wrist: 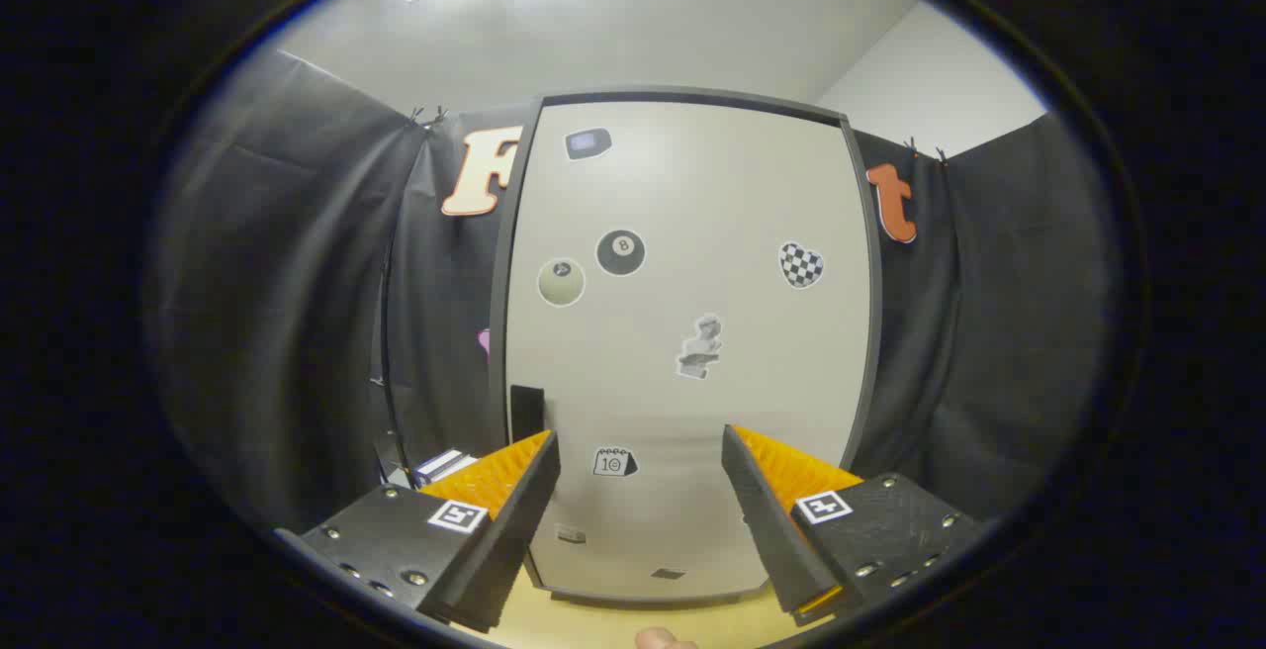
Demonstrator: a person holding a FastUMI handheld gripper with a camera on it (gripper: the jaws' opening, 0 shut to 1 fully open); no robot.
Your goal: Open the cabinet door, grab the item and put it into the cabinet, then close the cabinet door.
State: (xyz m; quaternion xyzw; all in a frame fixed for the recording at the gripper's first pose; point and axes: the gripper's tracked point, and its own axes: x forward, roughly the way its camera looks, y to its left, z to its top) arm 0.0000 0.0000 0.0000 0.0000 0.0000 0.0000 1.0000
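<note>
1. So, the gripper (640, 491) was pointed straight at the cabinet door (682, 332), fingers spread wide apart with nothing between them. Made sense to me, since nothing had been grabbed yet.
2. The door was shut, sitting flush in its dark frame. It stood at the back edge of the tabletop (613, 624), just beyond the fingertips and not touching them.
3. A small dark handle (526, 414) sat low on the door's left edge, just above the left finger (495, 520). My guess was that's why the gripper was held low and square to the door, lined up to slide over and hook that handle.
4. The door was covered in stickers: an eight ball (620, 252), a pale ball (561, 282), a checkered heart (800, 264), a little statue (700, 346), and a calendar (613, 462) showing in the gap between the fingers.
5. The item to put away: honestly couldn't tell. Something striped (445, 463) peeked out past the left finger near the tabletop's left edge, beside the cabinet, too hidden to name.
6. Judging by all that, the task was at the very start: door not opened, item not picked up.
</note>
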